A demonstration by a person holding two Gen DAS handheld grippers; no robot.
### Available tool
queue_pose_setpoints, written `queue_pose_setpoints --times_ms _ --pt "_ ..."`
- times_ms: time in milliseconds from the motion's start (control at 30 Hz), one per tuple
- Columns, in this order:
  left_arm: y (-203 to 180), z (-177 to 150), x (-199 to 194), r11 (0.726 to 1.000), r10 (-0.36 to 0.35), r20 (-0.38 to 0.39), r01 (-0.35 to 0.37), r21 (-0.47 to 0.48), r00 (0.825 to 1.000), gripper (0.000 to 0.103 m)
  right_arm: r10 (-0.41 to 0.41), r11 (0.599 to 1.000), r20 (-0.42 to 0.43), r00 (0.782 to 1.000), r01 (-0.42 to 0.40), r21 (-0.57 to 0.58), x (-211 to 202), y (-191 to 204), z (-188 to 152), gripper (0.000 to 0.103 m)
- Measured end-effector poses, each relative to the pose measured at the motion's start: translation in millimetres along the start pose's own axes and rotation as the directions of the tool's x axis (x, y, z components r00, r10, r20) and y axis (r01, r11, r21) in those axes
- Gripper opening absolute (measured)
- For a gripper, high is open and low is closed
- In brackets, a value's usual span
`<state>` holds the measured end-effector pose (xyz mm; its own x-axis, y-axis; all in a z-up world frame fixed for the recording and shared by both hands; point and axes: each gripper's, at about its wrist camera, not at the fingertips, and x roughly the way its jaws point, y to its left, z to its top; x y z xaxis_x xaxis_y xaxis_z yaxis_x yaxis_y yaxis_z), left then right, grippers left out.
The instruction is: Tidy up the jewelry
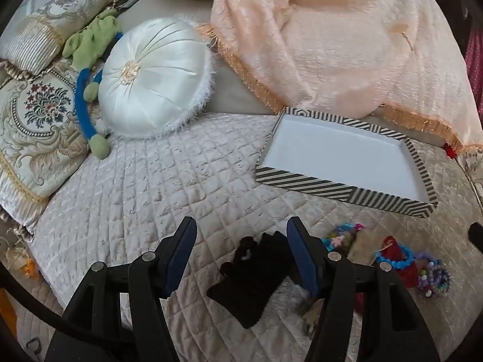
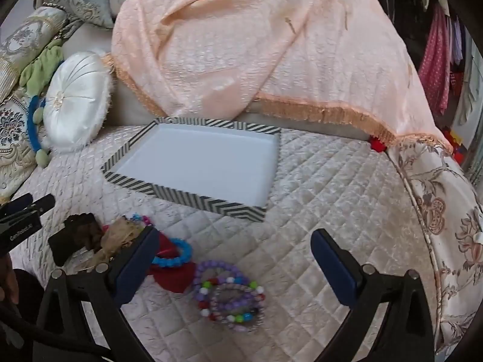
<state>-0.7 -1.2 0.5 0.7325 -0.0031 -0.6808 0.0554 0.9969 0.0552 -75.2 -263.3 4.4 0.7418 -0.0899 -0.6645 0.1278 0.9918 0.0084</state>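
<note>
An empty white tray with a black-and-white striped rim [image 1: 332, 185] [image 2: 181, 194] lies on the quilted bed. In front of it lies a heap of jewelry: a black scrunchie [image 1: 253, 274] [image 2: 75, 238], a beige scrunchie [image 2: 117, 238], a red cloth piece [image 2: 173, 274], a blue bead bracelet [image 1: 395, 261] [image 2: 173, 255] and a stack of purple and multicoloured bead bracelets [image 1: 431, 277] [image 2: 231, 297]. My left gripper [image 1: 241, 235] is open, low over the black scrunchie. My right gripper [image 2: 234, 242] is open, just above the bead bracelet stack.
A peach fringed throw [image 1: 332, 36] [image 2: 256, 45] covers the pillows behind the tray. A round white satin cushion [image 1: 154, 75] [image 2: 77, 96], embroidered pillows [image 1: 33, 114] and a green and blue soft toy [image 1: 90, 60] lie at the left. Hanging clothes [image 2: 437, 60] are far right.
</note>
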Motion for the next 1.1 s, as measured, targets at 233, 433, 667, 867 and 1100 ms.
queue_pose_setpoints --times_ms 233,433,667,867,1100 --pt "-11.6 0.5 -1.9 0.999 -0.008 0.0 0.008 0.037 1.0 0.04 0.068 0.997 -0.019 0.998 -0.067 0.03 -0.7 10.2 -1.6 0.102" --pt "-13.7 -3.8 -4.6 0.999 -0.03 0.0 0.03 0.027 1.0 0.04 0.084 0.996 -0.009 0.996 -0.084 0.035 -7.4 15.2 4.3 0.102" --pt "-19.3 -1.6 -6.9 0.999 -0.036 0.013 0.035 0.031 0.999 0.04 0.089 0.996 -0.021 0.996 -0.088 0.029 -5.8 20.6 4.6 0.102" --pt "-24.8 -3.9 -6.1 0.998 -0.034 -0.004 0.034 0.049 0.999 0.04 0.128 0.99 -0.05 0.991 -0.124 0.064 -0.4 14.6 5.9 0.102" --pt "-29.0 -5.2 -10.6 0.998 -0.033 0.019 0.032 0.063 0.999 0.04 0.095 0.994 -0.029 0.995 -0.094 0.051 -4.4 12.8 5.2 0.102"
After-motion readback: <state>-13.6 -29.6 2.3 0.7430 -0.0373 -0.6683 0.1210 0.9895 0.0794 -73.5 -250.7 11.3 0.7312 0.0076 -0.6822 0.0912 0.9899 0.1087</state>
